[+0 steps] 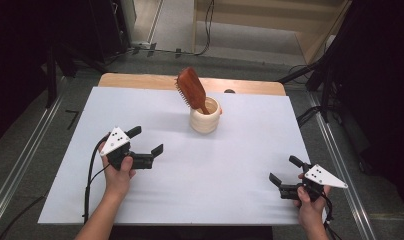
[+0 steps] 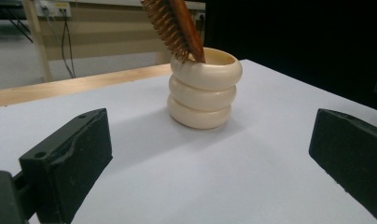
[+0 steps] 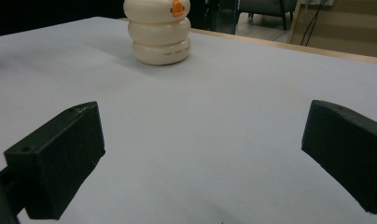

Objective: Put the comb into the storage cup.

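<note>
Hairbrush (image 1: 191, 89) leaning in cup (image 1: 205, 118) could tip it if either wide-open, empty gripper, left (image 1: 146, 141) or right (image 1: 285, 171), knocks it.

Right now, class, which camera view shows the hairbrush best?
The high view: the whole brush head leans out of the cream cup. The left gripper view crops the hairbrush at the top; the right gripper view catches just the cup.

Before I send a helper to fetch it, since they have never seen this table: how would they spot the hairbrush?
Start from the white table and look toward its far edge, near the middle, for a cream holder shaped like three stacked rings. The hairbrush stands in it handle-down, leaning left. It is the reddish-brown wooden thing with bristles, rising above the holder's rim.
</note>
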Demonstrator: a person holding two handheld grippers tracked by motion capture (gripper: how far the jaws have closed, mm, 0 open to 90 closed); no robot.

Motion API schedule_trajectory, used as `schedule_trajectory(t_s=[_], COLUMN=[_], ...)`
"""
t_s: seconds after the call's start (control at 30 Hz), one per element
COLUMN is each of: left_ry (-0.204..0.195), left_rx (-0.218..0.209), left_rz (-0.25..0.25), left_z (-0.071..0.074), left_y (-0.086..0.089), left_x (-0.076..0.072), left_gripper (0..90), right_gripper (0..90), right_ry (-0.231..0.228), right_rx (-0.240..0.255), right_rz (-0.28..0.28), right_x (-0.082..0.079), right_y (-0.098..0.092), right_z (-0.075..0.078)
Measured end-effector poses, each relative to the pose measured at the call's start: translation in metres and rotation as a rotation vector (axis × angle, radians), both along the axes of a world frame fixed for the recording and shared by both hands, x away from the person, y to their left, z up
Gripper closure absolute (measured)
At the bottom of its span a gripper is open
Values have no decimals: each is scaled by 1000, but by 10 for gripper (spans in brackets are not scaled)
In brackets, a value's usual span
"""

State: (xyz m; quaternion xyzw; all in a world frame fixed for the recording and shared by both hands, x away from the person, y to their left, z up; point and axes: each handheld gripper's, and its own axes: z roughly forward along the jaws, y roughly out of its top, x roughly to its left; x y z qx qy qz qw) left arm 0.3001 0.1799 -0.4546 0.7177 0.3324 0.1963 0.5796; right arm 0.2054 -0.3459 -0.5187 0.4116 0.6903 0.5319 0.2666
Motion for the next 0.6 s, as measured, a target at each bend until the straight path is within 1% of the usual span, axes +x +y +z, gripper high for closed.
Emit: schedule_trajectory(t_s=[0.1, 0.23, 0.33, 0.47, 0.6], left_ry=[-12, -19, -17, -24, -27], left_rx=[10, 28, 20, 30, 26], left_rz=[14, 32, 50, 69, 87], left_z=[0, -2, -3, -5, -5], left_y=[8, 18, 28, 39, 50], left_x=[-6, -11, -15, -21, -27], left_gripper=[0, 0, 0, 0, 0], right_gripper=[0, 0, 0, 0, 0], right_ry=[-1, 2, 2, 3, 2], right_rx=[-4, -11, -10, -9, -10], right_rz=[0, -3, -4, -5, -7], right_x=[0, 0, 0, 0, 0], right_y=[0, 1, 1, 1, 1], right_z=[0, 0, 0, 0, 0])
